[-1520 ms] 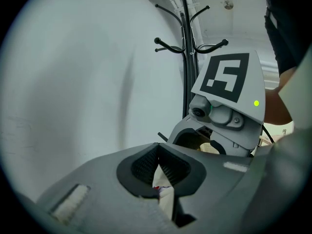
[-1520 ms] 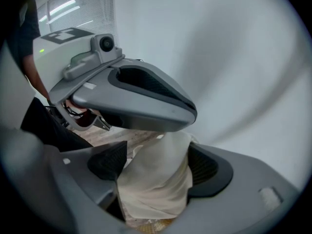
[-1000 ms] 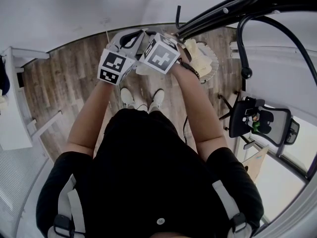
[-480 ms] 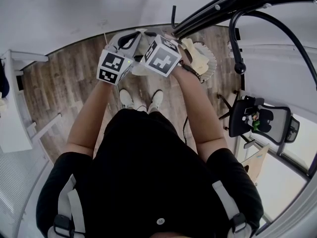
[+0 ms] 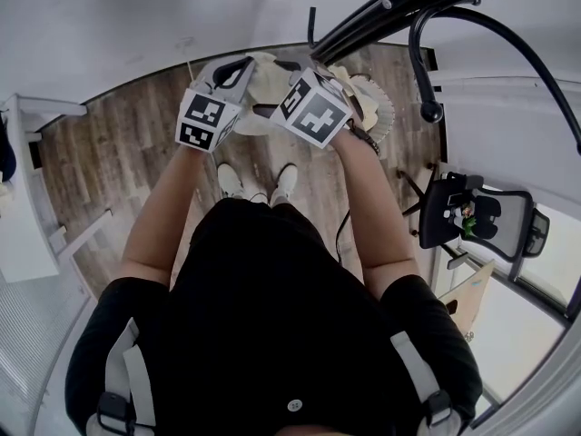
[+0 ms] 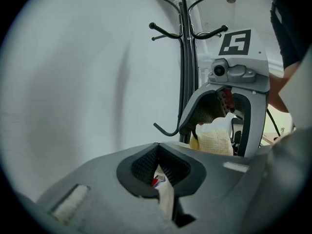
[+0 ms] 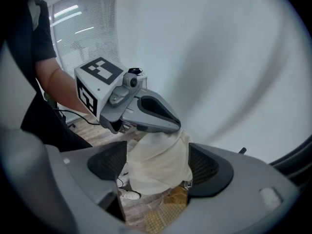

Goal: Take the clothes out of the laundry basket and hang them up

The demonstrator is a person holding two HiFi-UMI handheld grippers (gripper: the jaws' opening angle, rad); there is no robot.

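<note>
A cream garment point(image 5: 261, 87) is held up in front of the person, between the two grippers. My left gripper point(image 6: 159, 173) is shut on a fold of it, where a small red and blue tag point(image 6: 157, 181) shows. From there the cloth point(image 7: 158, 162) hangs down between the wide jaws of my right gripper point(image 7: 157, 165), and a gap shows beside one pad. In the head view the left gripper point(image 5: 231, 73) and right gripper point(image 5: 313, 84) are close together, high over the floor. The laundry basket point(image 5: 386, 109), with yellowish clothes in it, stands on the floor below the right gripper.
A black coat rack point(image 6: 183, 57) with curved hooks rises just behind the grippers; its arms point(image 5: 427, 53) cross the head view's upper right. A black office chair point(image 5: 472, 221) is at the right, white furniture point(image 5: 23, 189) at the left. Below is a wooden floor point(image 5: 118, 143).
Both grippers have lifted a little and drawn apart, the right one moving rightward, so more of the cream garment shows between them.
</note>
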